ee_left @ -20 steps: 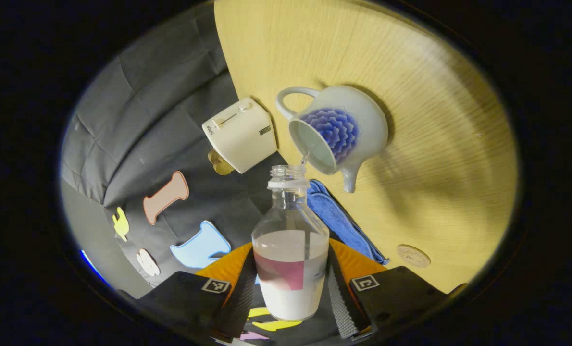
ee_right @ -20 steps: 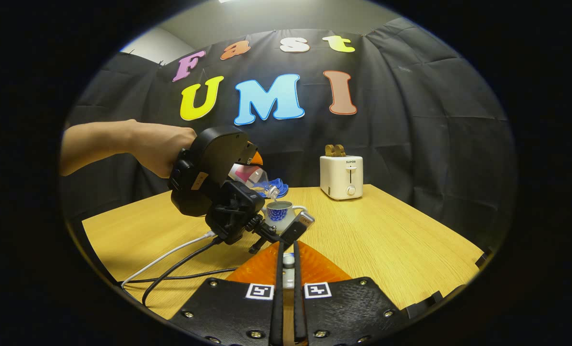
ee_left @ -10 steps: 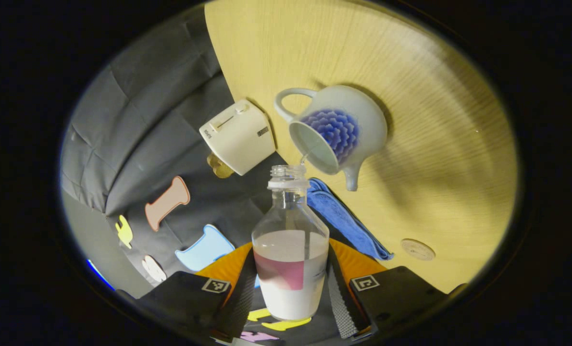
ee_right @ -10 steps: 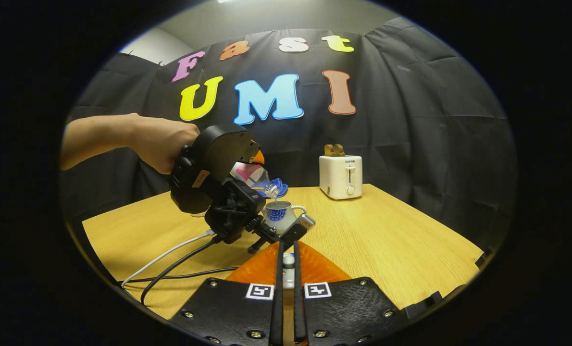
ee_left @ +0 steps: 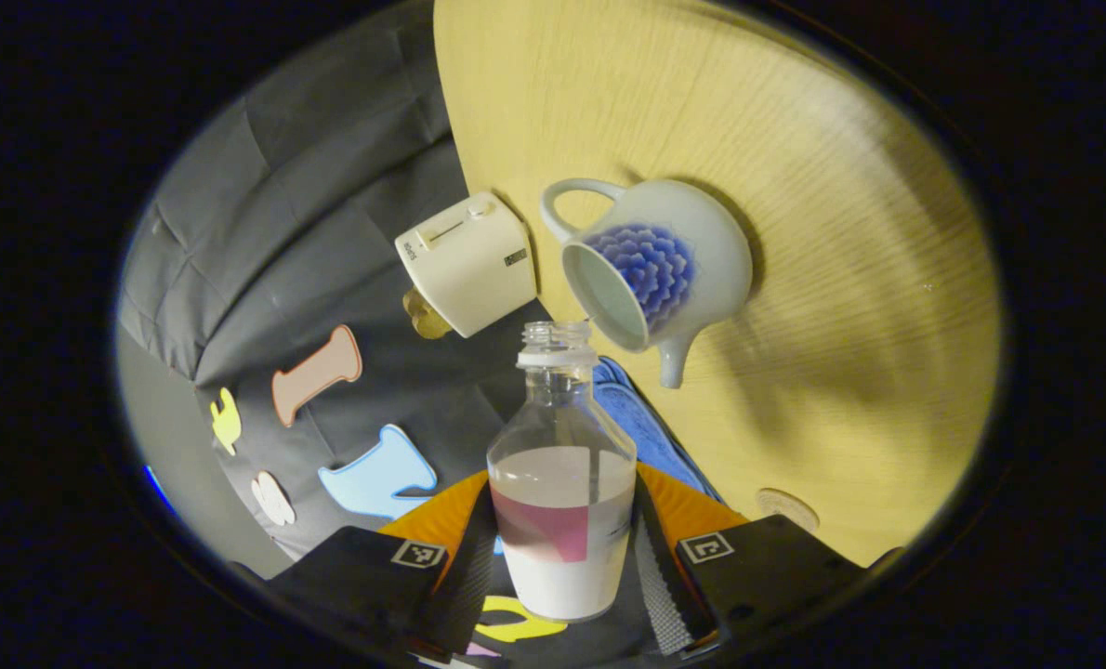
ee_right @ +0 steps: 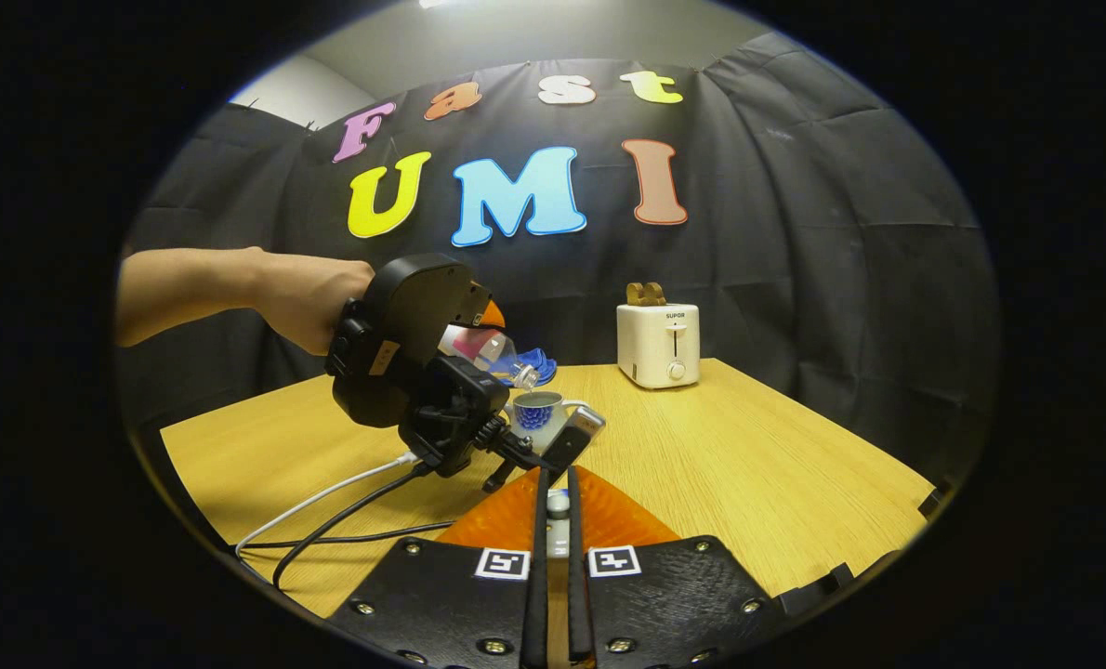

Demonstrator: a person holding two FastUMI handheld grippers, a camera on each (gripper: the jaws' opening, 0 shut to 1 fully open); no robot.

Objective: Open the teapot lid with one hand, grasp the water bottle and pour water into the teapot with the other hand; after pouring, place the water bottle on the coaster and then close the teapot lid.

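The left gripper (ee_left: 558,557) clamps the water bottle (ee_left: 560,502), tilted, mouth just beside the open rim of the teapot (ee_left: 651,265) on the desk (ee_left: 841,279); no stream visible. The right gripper (ee_right: 553,595) pinches a small object, likely the lid (ee_right: 559,505). To finish well, level the bottle slowly over the rim, then carry it to the coaster (ee_left: 787,505) near the blue cloth (ee_left: 641,418). A toaster (ee_left: 467,262) stands beyond.

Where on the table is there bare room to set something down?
Bare wood lies right of the teapot and in front of the toaster, out to the table edge. It is crowded around the teapot: blue cloth, left tool with bottle, cables.
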